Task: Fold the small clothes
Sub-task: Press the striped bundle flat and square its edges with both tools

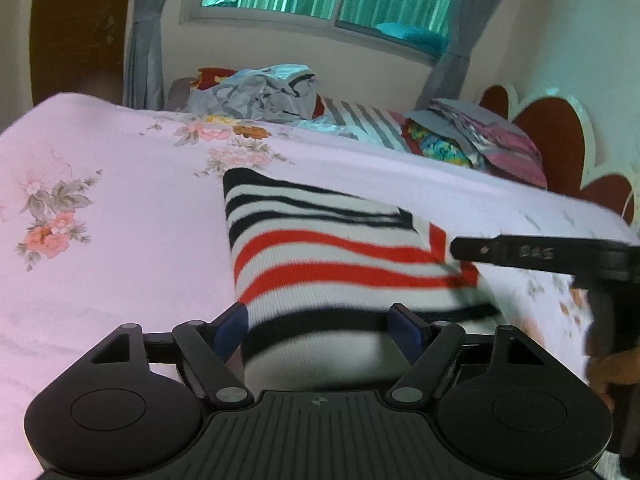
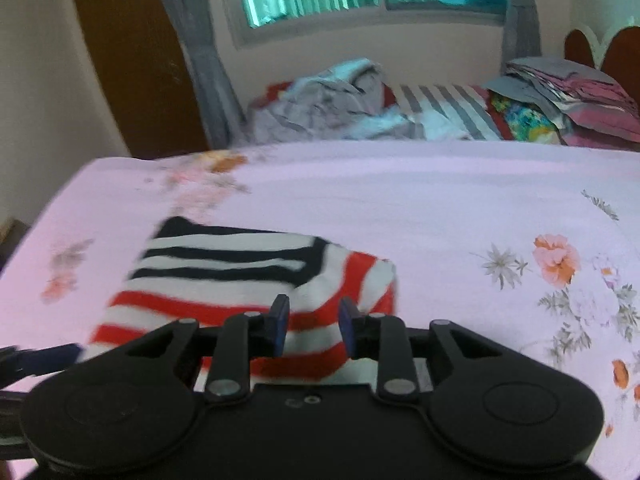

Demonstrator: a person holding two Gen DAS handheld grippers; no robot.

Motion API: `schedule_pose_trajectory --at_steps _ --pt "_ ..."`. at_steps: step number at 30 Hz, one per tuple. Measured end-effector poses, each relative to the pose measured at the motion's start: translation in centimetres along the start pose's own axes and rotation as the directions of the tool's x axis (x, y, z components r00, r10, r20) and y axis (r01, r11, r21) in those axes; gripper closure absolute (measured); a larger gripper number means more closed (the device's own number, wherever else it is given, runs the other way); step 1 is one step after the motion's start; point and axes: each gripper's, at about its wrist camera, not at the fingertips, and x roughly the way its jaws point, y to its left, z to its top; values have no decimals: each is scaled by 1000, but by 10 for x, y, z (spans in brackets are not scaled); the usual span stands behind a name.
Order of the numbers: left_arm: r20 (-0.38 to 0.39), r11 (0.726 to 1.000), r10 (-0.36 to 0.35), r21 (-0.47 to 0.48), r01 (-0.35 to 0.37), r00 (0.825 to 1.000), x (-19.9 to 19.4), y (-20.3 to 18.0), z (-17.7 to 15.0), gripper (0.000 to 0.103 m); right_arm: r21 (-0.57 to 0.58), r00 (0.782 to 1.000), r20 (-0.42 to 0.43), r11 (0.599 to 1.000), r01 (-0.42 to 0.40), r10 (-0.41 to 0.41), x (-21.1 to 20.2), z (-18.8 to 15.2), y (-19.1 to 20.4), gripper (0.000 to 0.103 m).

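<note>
A folded knit garment, white with black and red stripes, lies on the pink floral bedsheet. My left gripper stands wide open at the garment's near edge, and the cloth runs between its blue pads without being squeezed. A finger of my right gripper reaches in from the right over the garment's right corner. In the right wrist view the garment sits just ahead. My right gripper has its pads close together there, with red and white fabric filling the narrow gap. A left gripper finger shows at the lower left.
A crumpled heap of grey and striped clothes lies at the far side of the bed under the window. A stack of folded clothes rests by the red headboard. A hand shows at the right edge. Bare sheet spreads beyond the garment.
</note>
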Motion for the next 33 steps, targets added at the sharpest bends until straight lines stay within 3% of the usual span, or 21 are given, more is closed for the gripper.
schedule_pose_trajectory --at_steps 5,9,14,15,16,19,21,24,25,29,33 --pt "-33 999 23 35 -21 999 -12 -11 -18 27 -20 1000 2 1000 -24 24 -41 -24 6 75" --pt "-55 998 45 57 -41 997 -14 -15 -31 27 -13 999 -43 999 -31 30 -56 -47 8 75" --pt "-80 998 49 41 -46 996 -9 -13 -38 27 -75 990 -117 994 73 -81 -42 -69 7 83" --pt "-79 998 50 44 -47 996 -9 -13 -39 27 -93 984 -130 989 112 -124 -37 -73 7 82" --pt "-78 998 49 45 -45 996 -9 -13 -39 27 -91 981 -135 988 126 -137 -35 -77 5 73" --pt "-79 998 41 48 -38 996 -8 -11 -41 26 -7 981 -149 992 127 -127 -33 -79 -3 73" --pt "-88 999 32 35 -29 996 -7 -9 -42 24 -13 980 -143 990 139 -140 -29 -82 -1 74" --pt "-98 999 26 25 -24 995 -4 -8 -41 22 107 978 -167 984 142 -123 -24 -84 -18 60" --pt "-99 999 27 31 -24 995 -4 -9 -41 21 117 978 -172 983 142 -120 -24 -84 -19 59" --pt "-113 999 31 33 -27 993 -6 -11 -39 19 58 972 -169 983 173 -161 -25 -85 -8 60" --pt "-140 998 52 27 -49 989 -9 -12 -38 1 17 969 -161 981 194 -188 -25 -85 -4 56"
